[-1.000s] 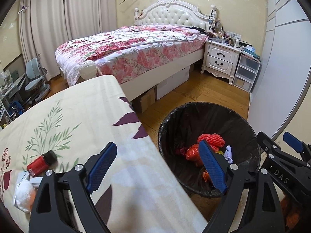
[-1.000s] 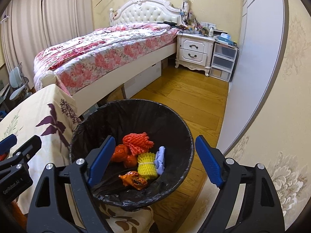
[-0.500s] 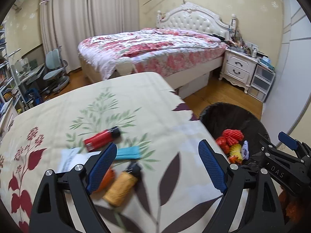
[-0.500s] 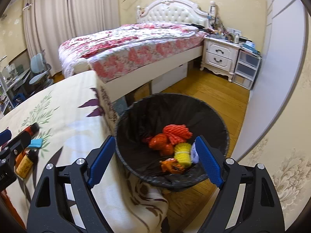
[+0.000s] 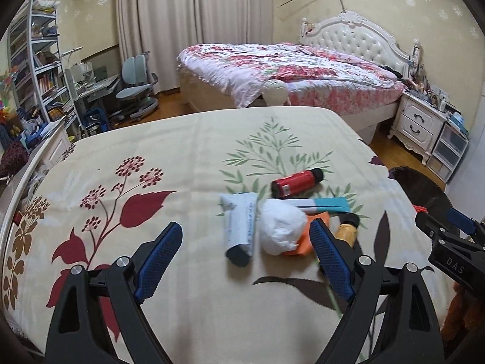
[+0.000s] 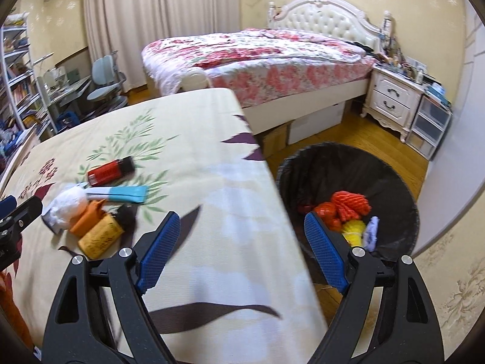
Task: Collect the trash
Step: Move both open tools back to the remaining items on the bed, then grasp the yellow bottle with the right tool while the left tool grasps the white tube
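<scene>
A heap of trash lies on the floral-clothed table (image 5: 182, 157): a white crumpled wad (image 5: 280, 227), a grey-white tube (image 5: 239, 227), a red bottle (image 5: 295, 179), a blue-and-white tube (image 5: 321, 203), an orange wrapper (image 5: 306, 242) and a yellow bottle (image 5: 347, 233). My left gripper (image 5: 245, 257) is open and empty, just short of the wad and tube. My right gripper (image 6: 239, 248) is open and empty over the table's right edge, with the black-lined trash bin (image 6: 403, 188) to its right. The bin holds red, yellow and white trash (image 6: 348, 212).
A bed (image 5: 288, 72) stands beyond the table, a white nightstand (image 5: 418, 121) and plastic drawers (image 5: 448, 151) at right. A desk, chair (image 5: 136, 85) and bookshelf (image 5: 33, 69) are at far left. A wood floor (image 6: 363, 139) surrounds the bin.
Both grippers have swung left, away from the bin and toward the table. The trash heap has come into the middle of the left view. Both stay open and empty.
</scene>
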Action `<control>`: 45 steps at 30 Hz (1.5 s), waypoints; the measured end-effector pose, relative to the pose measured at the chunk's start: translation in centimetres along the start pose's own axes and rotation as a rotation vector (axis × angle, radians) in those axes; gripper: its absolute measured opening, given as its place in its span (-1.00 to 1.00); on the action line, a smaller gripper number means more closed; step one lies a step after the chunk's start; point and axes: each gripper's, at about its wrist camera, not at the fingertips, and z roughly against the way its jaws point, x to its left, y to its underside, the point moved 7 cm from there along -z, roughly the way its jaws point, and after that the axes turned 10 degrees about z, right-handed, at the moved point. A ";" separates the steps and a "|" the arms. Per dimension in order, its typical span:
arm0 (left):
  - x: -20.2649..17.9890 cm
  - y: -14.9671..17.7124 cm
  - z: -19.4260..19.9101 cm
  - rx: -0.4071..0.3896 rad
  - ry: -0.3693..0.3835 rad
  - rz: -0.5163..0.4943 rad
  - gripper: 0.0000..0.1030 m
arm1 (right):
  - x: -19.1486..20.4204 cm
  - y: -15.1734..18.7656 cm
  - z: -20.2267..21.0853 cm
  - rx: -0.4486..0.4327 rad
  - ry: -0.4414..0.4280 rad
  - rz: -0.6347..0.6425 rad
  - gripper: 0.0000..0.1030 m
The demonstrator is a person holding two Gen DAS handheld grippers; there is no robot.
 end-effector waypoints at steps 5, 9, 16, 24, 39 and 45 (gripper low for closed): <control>4.1 0.1 -0.2 0.000 -0.056 0.048 0.66 | 4.2 -0.6 -0.1 0.003 -0.054 0.055 0.60; 6.6 0.3 -0.1 0.004 -0.074 0.095 0.66 | 7.4 -1.0 -0.5 0.009 -0.079 0.107 0.60; 7.9 0.7 -0.4 0.011 -0.072 0.115 0.66 | 10.6 -1.5 -1.4 0.025 -0.092 0.157 0.60; 7.4 1.4 -1.2 0.039 -0.049 0.113 0.66 | 9.8 -0.2 -2.1 0.078 -0.093 0.155 0.45; 5.4 1.8 -1.1 0.049 -0.020 0.089 0.66 | 10.1 0.7 -2.6 0.106 -0.148 0.173 -0.55; 4.5 1.7 -1.1 0.048 -0.007 0.076 0.66 | 9.0 0.7 -2.7 0.104 -0.137 0.157 -0.55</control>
